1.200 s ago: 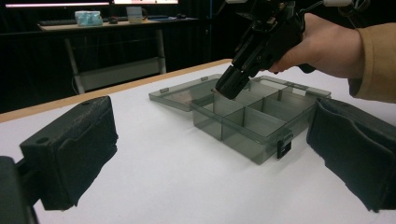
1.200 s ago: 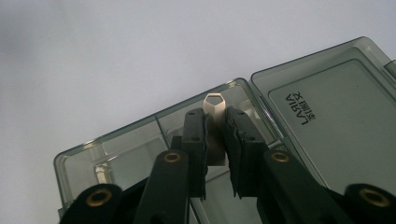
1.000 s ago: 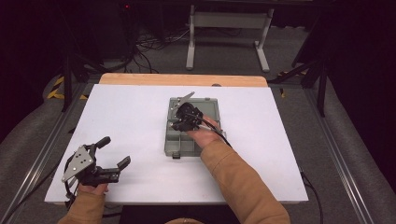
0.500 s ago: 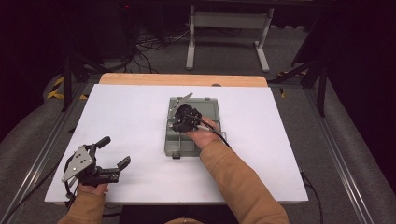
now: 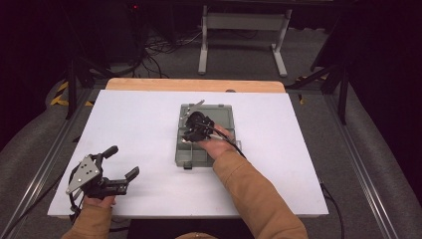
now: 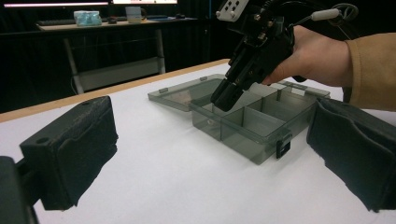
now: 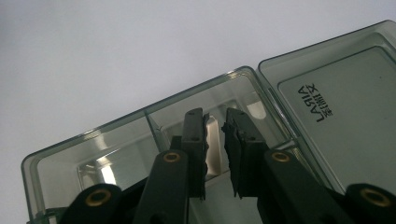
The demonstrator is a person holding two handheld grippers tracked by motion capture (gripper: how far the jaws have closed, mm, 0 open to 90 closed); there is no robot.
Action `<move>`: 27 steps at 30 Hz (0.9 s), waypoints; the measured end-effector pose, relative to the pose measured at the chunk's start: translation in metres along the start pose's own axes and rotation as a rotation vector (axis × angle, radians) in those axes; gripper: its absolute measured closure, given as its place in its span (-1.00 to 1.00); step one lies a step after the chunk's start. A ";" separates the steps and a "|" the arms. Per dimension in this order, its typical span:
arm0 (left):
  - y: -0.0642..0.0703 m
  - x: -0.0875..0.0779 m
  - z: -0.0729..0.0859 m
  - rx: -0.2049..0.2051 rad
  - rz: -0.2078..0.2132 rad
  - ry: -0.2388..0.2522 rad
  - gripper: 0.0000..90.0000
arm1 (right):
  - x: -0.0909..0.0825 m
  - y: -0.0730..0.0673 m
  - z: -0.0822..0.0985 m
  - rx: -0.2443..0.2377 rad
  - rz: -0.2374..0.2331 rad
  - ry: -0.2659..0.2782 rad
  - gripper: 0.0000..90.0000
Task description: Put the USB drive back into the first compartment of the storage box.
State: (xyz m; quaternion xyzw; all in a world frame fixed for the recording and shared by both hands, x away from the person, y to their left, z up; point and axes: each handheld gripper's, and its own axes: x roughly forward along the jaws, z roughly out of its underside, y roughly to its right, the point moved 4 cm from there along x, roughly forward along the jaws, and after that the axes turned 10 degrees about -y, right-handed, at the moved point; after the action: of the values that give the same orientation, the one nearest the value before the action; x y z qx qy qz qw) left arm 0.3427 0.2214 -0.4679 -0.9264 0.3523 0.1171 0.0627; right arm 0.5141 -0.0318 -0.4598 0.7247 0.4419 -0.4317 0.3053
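Two grippers: the right gripper (image 5: 190,133) dips into the box; the left gripper (image 5: 121,169) rests near the table's near-left corner, well apart from the box.
Box: a smoky clear organiser box (image 5: 195,153) sits about mid-table on the white table (image 5: 129,124), its lid (image 7: 343,102) swung fully open and lying flat on the far side.
Compartments: dividers split the tray into cells; every cell I can see looks empty.
Right jaws: nearly together with a narrow slit between them, pinching nothing that I can make out, tips down in a far-end cell beside the hinge.
Left jaws: spread wide, holding nothing.
Step in hand: probably reaching into, or checking, that far cell.
Doing it well: keep the tips clear of the divider walls and lower straight, so the light box does not skid or tip.
Long axis: runs away from the person, near edge to far edge.
Pointing: the black latch (image 6: 282,144) faces the person; the hinge and lid face away.
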 end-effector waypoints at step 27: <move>0.001 0.000 0.000 0.003 0.001 -0.002 -0.95 | -0.042 -0.014 -0.004 -0.039 -0.008 0.143 -0.53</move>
State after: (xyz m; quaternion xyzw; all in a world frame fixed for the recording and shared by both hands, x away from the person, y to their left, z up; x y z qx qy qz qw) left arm 0.3425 0.2206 -0.4678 -0.9261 0.3528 0.1175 0.0643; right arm 0.4925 -0.0385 -0.4216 0.7457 0.4737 -0.3715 0.2854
